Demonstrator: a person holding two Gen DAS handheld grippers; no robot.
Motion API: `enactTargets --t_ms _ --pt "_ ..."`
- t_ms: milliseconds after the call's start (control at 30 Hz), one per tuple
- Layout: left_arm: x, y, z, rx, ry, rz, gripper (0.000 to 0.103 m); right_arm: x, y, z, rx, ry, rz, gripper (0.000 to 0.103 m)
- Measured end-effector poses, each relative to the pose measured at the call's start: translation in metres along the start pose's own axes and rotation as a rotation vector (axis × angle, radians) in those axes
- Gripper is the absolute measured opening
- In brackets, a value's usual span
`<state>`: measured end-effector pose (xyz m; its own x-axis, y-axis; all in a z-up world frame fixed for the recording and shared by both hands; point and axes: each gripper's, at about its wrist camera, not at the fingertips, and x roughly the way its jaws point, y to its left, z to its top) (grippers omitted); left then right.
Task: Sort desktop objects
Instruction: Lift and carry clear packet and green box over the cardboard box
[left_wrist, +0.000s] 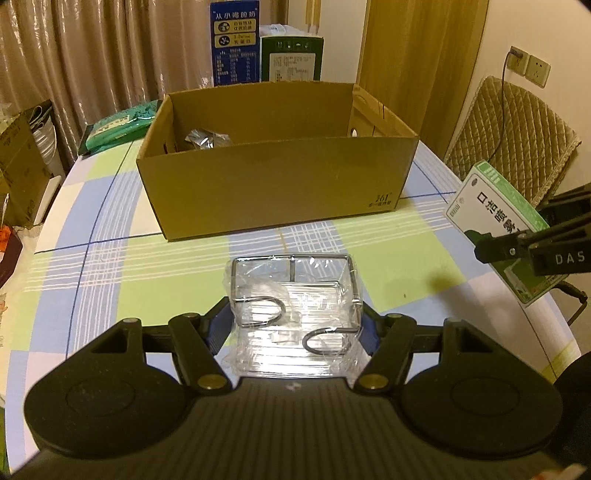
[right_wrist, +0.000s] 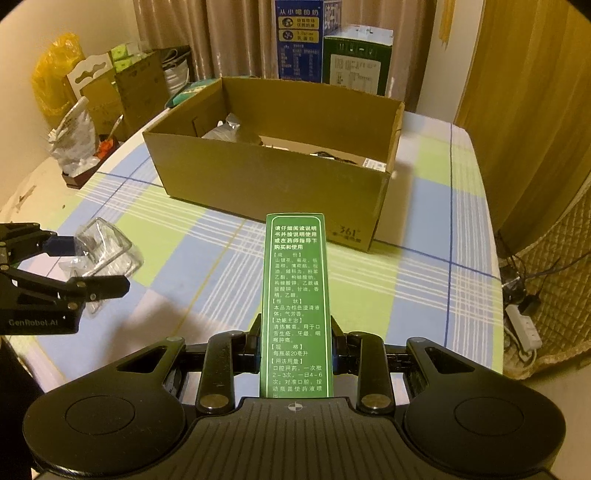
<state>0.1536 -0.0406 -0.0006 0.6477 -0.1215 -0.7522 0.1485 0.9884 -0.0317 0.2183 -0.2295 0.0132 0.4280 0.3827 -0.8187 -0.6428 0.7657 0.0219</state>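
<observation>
My left gripper (left_wrist: 295, 325) is shut on a clear plastic-wrapped wire rack (left_wrist: 293, 310) and holds it above the checked tablecloth, in front of an open cardboard box (left_wrist: 277, 184). It also shows at the left of the right wrist view (right_wrist: 101, 251). My right gripper (right_wrist: 295, 343) is shut on a green medicine box (right_wrist: 295, 295), held lengthwise and pointing at the cardboard box (right_wrist: 273, 173). The medicine box appears at the right edge of the left wrist view (left_wrist: 498, 225). The cardboard box holds a shiny foil packet (left_wrist: 205, 138) and other small items.
A blue carton (left_wrist: 234, 40) and a green carton (left_wrist: 291, 57) stand behind the cardboard box. A green packet (left_wrist: 118, 125) lies at the far left. Bags and boxes (right_wrist: 99, 103) crowd the left table side. A padded chair (left_wrist: 517, 136) stands right; a power strip (right_wrist: 524, 328) lies on the floor.
</observation>
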Motion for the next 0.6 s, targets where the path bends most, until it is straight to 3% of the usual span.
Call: enactTargets --t_ms 600 --pt "-0.014 0.009 0.037 0.061 -0.043 0.018 0.063 -0.020 0.002 0.031 -0.031 -0.054 -0.021 0.028"
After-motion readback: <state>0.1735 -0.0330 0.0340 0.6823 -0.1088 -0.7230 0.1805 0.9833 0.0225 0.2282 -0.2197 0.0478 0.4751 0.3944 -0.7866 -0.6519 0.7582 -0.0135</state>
